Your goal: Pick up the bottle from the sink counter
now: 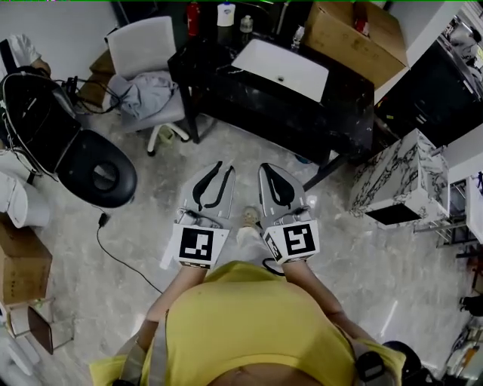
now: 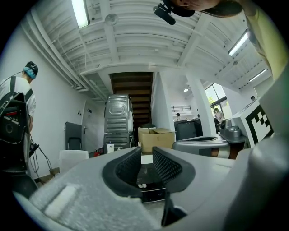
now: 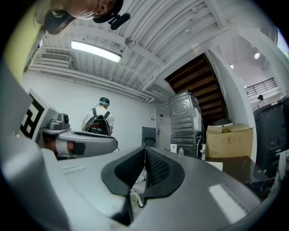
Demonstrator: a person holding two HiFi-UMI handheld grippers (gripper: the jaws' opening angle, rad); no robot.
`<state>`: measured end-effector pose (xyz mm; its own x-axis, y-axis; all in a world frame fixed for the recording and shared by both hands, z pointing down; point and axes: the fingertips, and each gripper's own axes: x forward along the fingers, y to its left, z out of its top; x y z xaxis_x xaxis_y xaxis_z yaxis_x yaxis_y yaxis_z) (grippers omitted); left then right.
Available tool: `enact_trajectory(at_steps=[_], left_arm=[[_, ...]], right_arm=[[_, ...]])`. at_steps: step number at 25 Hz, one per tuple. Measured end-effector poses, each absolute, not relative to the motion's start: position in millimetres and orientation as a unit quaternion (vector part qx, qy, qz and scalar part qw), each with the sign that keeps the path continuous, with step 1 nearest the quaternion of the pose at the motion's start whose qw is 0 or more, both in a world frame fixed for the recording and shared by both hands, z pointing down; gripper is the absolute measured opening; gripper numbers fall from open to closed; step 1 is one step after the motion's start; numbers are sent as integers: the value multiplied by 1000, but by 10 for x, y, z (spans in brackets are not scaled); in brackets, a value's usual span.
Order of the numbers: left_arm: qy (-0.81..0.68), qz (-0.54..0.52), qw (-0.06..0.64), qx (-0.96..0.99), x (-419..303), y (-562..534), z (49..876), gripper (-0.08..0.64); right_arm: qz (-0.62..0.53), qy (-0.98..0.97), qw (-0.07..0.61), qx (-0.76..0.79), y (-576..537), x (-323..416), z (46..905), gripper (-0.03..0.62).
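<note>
Three bottles are seen standing along the far edge of the black stone sink surface [image 1: 204, 64], at the top of the head view. They are a white bottle with a blue label [image 1: 226, 13], a clear bottle with a dark cap [image 1: 246, 25] and a smaller clear bottle [image 1: 299, 35]. Which of them the task means cannot be told.

A white rectangular basin [image 1: 264, 56] is sunk into the surface just in front of the bottles, and only a small dark drain spot is shown inside it. A brown cardboard box [image 1: 339, 34] is placed at the upper right, beyond the basin. Its contents cannot be made out.

Each bottle is set on its base, upright, with its long axis vertical and its cap up. From the steep camera they are drawn pointing toward the top edge of the frame. They are spaced apart, and none is touched by another.

Both claws are held at the centre of the head view, above the pale marble floor [image 1: 151, 226] and well apart from the surface and the bottles. The left claw [image 1: 224, 166] is seen with its jaws slightly apart. Nothing is held between them, and the dark surface shows through the gap in the left gripper view. The right claw [image 1: 266, 167] is seen with its jaws brought together to a hairline slit, and nothing is held.
</note>
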<state>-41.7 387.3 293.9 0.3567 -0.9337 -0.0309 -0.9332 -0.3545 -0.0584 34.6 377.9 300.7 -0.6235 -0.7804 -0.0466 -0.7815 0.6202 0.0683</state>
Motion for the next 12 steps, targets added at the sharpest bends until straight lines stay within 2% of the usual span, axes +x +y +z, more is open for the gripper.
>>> enact_trajectory(at_steps=[4, 12], left_arm=[[575, -10, 27, -818, -384, 3261, 2968, 84], [599, -4, 14, -801, -256, 2060, 2979, 146]], right_arm=[[41, 907, 4, -418, 3180, 359, 2991, 3], [48, 924, -4, -380, 2008, 484, 2939, 2]])
